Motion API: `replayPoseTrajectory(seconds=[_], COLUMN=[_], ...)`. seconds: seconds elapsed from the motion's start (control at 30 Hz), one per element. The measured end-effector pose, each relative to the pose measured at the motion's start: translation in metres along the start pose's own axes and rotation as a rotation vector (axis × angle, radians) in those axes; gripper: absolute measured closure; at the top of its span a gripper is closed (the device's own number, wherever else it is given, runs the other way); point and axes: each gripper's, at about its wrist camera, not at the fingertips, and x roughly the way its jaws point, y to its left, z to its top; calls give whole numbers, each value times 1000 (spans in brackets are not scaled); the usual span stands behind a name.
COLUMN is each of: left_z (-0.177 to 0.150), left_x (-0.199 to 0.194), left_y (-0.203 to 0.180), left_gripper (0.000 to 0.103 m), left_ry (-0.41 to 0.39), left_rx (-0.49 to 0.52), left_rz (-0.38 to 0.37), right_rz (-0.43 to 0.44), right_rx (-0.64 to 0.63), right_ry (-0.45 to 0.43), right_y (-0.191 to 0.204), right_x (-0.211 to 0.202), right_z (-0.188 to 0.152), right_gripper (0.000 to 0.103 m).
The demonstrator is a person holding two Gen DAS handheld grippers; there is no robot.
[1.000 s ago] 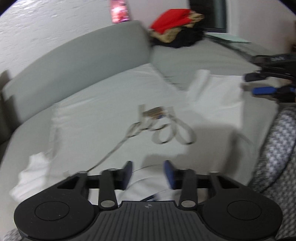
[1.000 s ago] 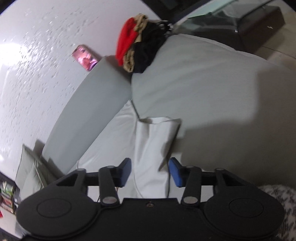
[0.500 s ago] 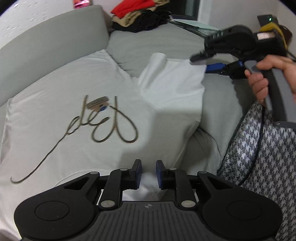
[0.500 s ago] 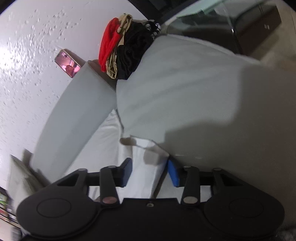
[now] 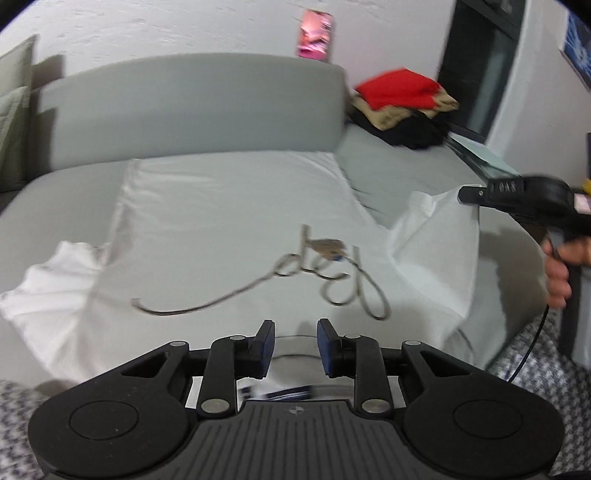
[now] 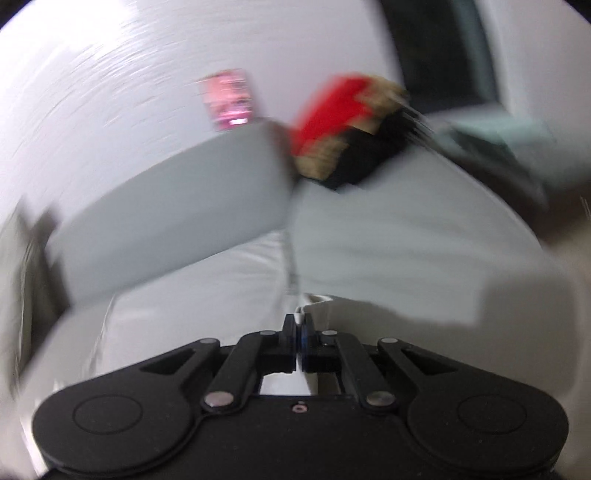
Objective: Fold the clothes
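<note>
A white T-shirt (image 5: 221, 229) with a looping script print lies spread on the grey sofa seat. My left gripper (image 5: 295, 341) is open just above the shirt's near edge, by the collar. My right gripper (image 6: 298, 332) is shut on the white sleeve (image 6: 321, 314); in the left wrist view it (image 5: 469, 192) holds the right sleeve (image 5: 439, 251) lifted at the sleeve's far end. The left sleeve (image 5: 48, 273) lies crumpled at the left.
A pile of red, tan and black clothes (image 5: 402, 107) sits on the sofa's far right corner. The grey backrest (image 5: 192, 110) runs behind the shirt. A houndstooth cloth (image 5: 535, 373) lies at the near right. A pink picture (image 5: 314, 33) hangs on the wall.
My right gripper closed on the right sleeve and lifted it. My left gripper narrowed, then opened again, and its view swung back left over the shirt.
</note>
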Motion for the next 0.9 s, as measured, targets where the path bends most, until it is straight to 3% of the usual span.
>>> replayPoseTrajectory(seconds=[0.17, 0.3, 0.33, 0.37, 0.47, 0.53, 0.57, 0.6, 0.7, 0.77, 0.83, 0.9], left_z=[-5, -6, -6, -6, -7, -8, -8, -8, -8, -8, -8, -8], left_x=[-2, -1, -2, -3, -4, -2, 1, 3, 12, 19, 28, 30], left_y=[18, 25, 27, 28, 32, 33, 32, 30, 22, 18, 19, 30], left_gripper=[77, 77, 76, 75, 74, 74, 74, 74, 74, 73, 71, 74], left_ry=[2, 18, 21, 21, 21, 32, 39, 45, 47, 34, 33, 63], left_rx=[-64, -84, -87, -89, -92, -101, -99, -95, -42, 22, 90, 63], left_rz=[35, 57, 62, 65, 77, 87, 96, 105, 118, 130, 194, 234], right_rz=[23, 75, 92, 106, 124, 111, 83, 48, -17, -50, -91, -131], right_rx=[-436, -575, -592, -590, -454, -297, -214, -147, -51, -89, -145, -199], right_ry=[29, 165, 204, 229, 223, 217, 224, 235, 276, 346, 431, 480], right_y=[79, 97, 98, 96, 68, 40, 26, 14, -4, -2, -1, 0], right_x=[-1, 9, 12, 12, 3, 3, 9, 17, 46, 62, 74, 64], right_z=[-38, -76, -84, -88, -75, -57, -47, -40, -34, -45, -59, -72], right_gripper=[101, 98, 92, 79, 55, 60, 85, 96, 100, 99, 100, 102])
